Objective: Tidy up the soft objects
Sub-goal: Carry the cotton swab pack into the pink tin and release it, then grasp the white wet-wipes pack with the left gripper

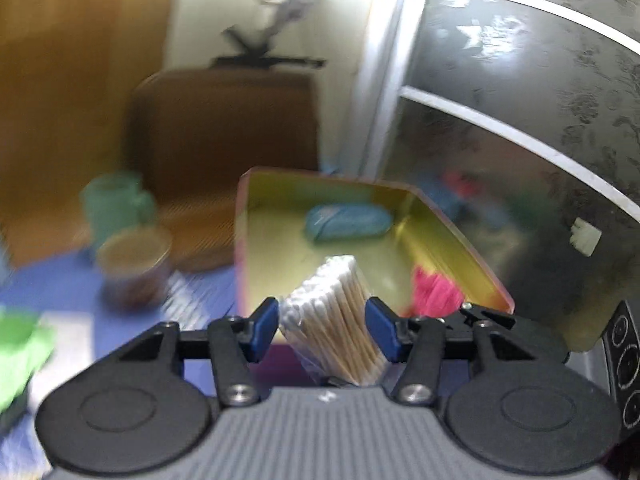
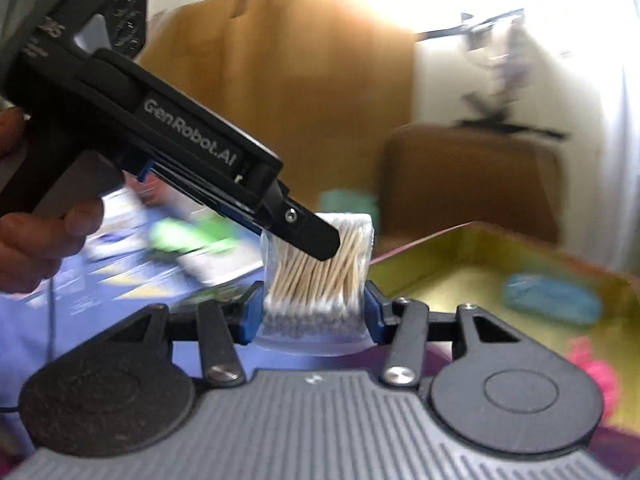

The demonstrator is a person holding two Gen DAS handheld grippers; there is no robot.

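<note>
The left gripper (image 1: 322, 330) is seen clamped on a clear pack of cotton swabs (image 1: 336, 316); its blue pads (image 1: 266, 330) press both flanks of the pack, which sits tilted between them. In the right wrist view the right gripper (image 2: 314, 314) is likewise closed on the same pack (image 2: 320, 276), near the cotton-tipped lower end, while the left tool reaches in from the upper left and pinches the upper part. The pack is thus held by both tongs at once, in the air, just before the near wall of the yellow-lined tray (image 1: 256, 240).

Inside the tray a blue soft bundle (image 1: 348, 222) is noted toward the back and a pink fluffy item (image 1: 434, 292) at the right corner. Left of the tray, on the blue-patterned tabletop (image 1: 52, 280), a round brown bowl-like container (image 1: 134, 268), a green mug (image 1: 116, 204) and a bright green cloth (image 1: 20, 352) are recorded. A person's hand (image 2: 44, 236) is seen on the left tool's handle. Both views are blurred.

Step judged: hand-over or joint carry of the pack toward the tray.

Risks judged:
- If the two tools are pulled in different directions, the thin bag could be torn and swabs spilled.
- If one grip is let go early, the tilted pack could pivot and slip from the other.
- The pack could be caught on the tray's near wall if carried too low.
</note>
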